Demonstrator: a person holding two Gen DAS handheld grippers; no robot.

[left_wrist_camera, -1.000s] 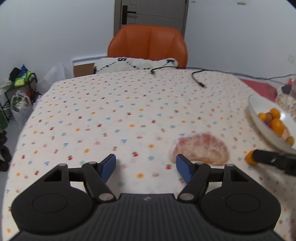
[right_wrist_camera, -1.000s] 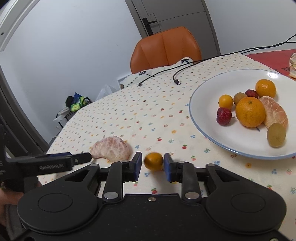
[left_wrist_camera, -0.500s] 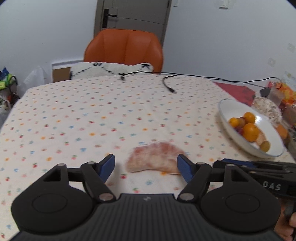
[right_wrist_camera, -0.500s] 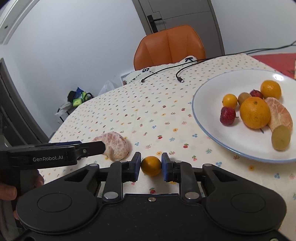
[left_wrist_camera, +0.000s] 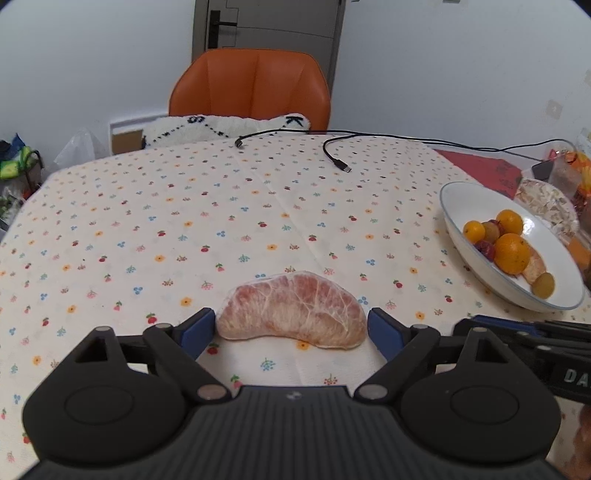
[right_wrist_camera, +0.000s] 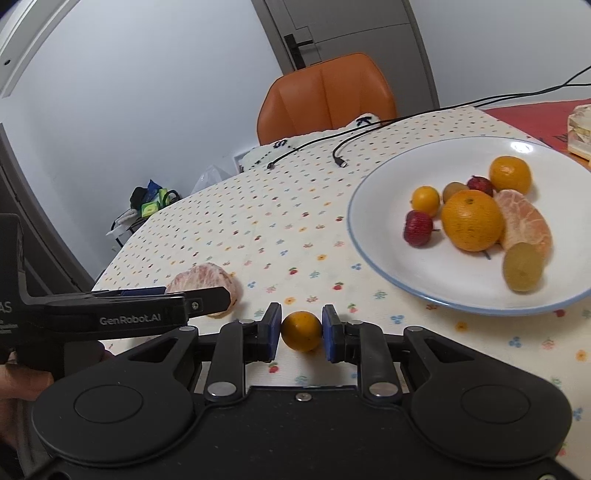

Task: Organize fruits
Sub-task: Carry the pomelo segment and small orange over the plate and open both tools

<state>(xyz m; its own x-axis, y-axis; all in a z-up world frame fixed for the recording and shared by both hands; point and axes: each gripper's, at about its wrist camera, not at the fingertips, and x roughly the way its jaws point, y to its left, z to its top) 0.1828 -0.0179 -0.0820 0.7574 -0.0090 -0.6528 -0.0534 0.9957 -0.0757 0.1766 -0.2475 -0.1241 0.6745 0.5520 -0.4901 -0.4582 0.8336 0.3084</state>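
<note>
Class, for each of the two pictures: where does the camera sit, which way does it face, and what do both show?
Left wrist: on the left gripper, facing the orange chair; open fingers flank the pomelo segment.
Right wrist: on the right gripper, facing the same chair; pads touch a kumquat; a hand shows.
Shared: pomelo segment, plate, chair.

A table covered with a cream tablecloth (left_wrist_camera: 155, 206) printed in small flowers and cherries fills the foreground. At its far edge stands an orange upholstered chair (left_wrist_camera: 251, 85) with a white fuzzy cushion (left_wrist_camera: 221, 127) bearing black letters on its seat. Behind the chair is a grey door (left_wrist_camera: 269, 22) with a dark lever handle (left_wrist_camera: 218, 24), set in plain pale walls (left_wrist_camera: 92, 62). Bags and clutter (left_wrist_camera: 16, 166) sit at the left, and a red mat (left_wrist_camera: 480, 166) lies at the right.
</note>
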